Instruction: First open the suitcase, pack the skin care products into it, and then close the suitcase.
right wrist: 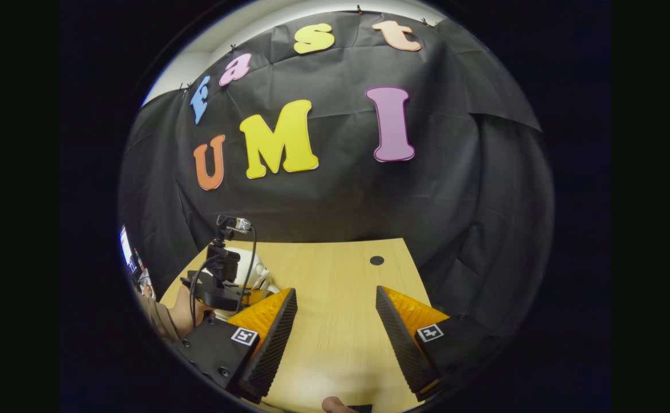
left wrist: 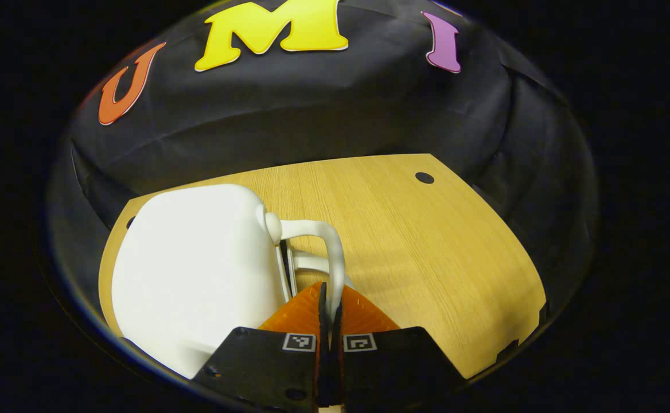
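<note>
A white hard-shell suitcase (left wrist: 197,269) lies on the wooden table (left wrist: 427,246), at the left in the left gripper view. Its white loop handle (left wrist: 335,246) curves down between the fingers of my left gripper (left wrist: 330,295), which is shut on it. A dark seam between the two shells runs beside the handle. In the right gripper view, my right gripper (right wrist: 335,292) hangs open over bare table (right wrist: 335,269), nothing between its fingers. To its left are the left gripper (right wrist: 223,287), the hand (right wrist: 183,312) holding it, and a bit of the suitcase (right wrist: 253,267).
A round dark hole (left wrist: 424,178) marks the table's far right part, also seen as the hole (right wrist: 376,260) ahead of the right gripper. Black cloth walls close in behind and to the right of the table. Bare wood stretches right of the suitcase.
</note>
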